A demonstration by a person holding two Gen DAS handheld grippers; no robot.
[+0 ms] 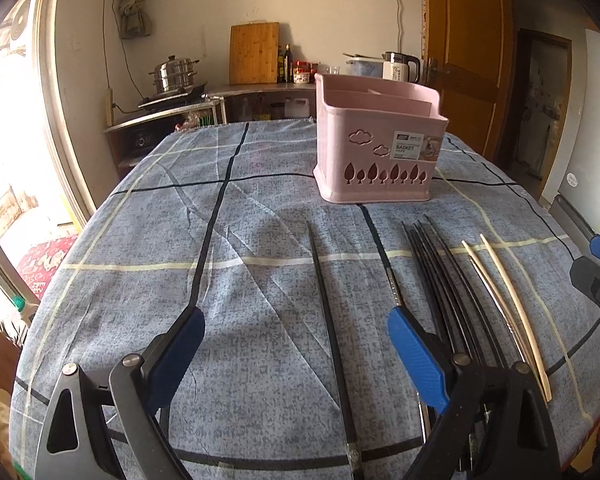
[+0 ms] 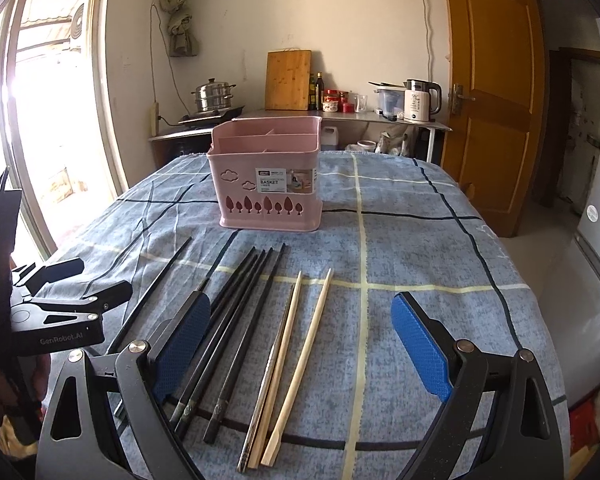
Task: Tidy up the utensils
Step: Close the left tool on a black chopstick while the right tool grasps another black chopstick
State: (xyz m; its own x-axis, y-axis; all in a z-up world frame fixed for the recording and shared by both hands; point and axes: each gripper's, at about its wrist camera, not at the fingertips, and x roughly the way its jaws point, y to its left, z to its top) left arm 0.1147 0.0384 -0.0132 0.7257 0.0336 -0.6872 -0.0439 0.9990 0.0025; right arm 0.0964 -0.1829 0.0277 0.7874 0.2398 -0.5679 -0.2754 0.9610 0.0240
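Observation:
A pink utensil basket [image 1: 376, 148] [image 2: 269, 178] stands empty on the blue checked tablecloth. In front of it lie several black chopsticks [image 2: 240, 320] [image 1: 440, 280], one black chopstick apart to the left [image 1: 328, 320] [image 2: 156, 284], a metal chopstick [image 2: 266, 384] and two pale wooden chopsticks [image 2: 308, 352] [image 1: 516, 312]. My left gripper [image 1: 296, 344] is open over the lone black chopstick. My right gripper [image 2: 302, 344] is open, low over the wooden and black chopsticks. The left gripper also shows at the left of the right wrist view [image 2: 60, 300].
The tablecloth [image 1: 140, 280] [image 2: 420, 248] covers a round table whose edges drop off left and right. Behind are a counter with a steel pot [image 2: 214, 94], cutting board [image 2: 288, 80], bottles and kettle [image 2: 420, 100]. A wooden door [image 2: 496, 100] stands to the right.

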